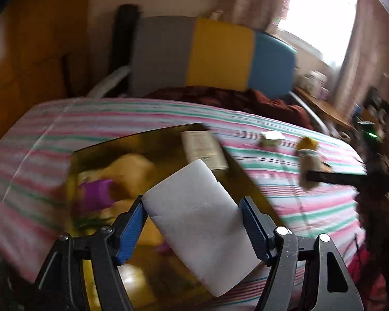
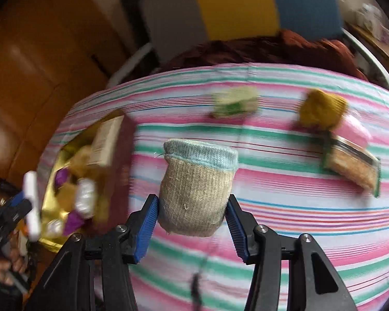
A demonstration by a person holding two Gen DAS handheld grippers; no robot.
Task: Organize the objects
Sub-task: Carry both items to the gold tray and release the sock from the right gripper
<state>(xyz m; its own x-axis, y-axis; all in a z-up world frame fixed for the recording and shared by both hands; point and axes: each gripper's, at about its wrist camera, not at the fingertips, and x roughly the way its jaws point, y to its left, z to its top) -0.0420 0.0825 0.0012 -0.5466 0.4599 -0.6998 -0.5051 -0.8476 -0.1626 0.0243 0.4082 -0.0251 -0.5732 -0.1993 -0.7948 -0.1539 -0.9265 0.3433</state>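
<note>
Left gripper (image 1: 194, 223): jaws pinch a white foam block (image 1: 202, 223), held tilted above the gold box (image 1: 96, 150). Right gripper (image 2: 192, 215): jaws clamp a beige sock with blue cuff (image 2: 197, 189), held above the striped bedsheet (image 2: 298, 233). Box sits at the left on the bed and holds purple and gold wrapped items. Farther on the sheet: yellow knit piece (image 2: 322, 110), scrub sponge (image 2: 350, 165), small greenish packet (image 2: 234, 102). Beyond: grey-yellow-blue headboard (image 1: 215, 51).

You face a bed (image 1: 116, 119) under a pink, green and white striped sheet. At its far end stands a grey, yellow and blue headboard (image 1: 215, 54). Wooden cabinets (image 1: 31, 51) line your left; a bright curtained window (image 1: 321, 18) glares far right.
</note>
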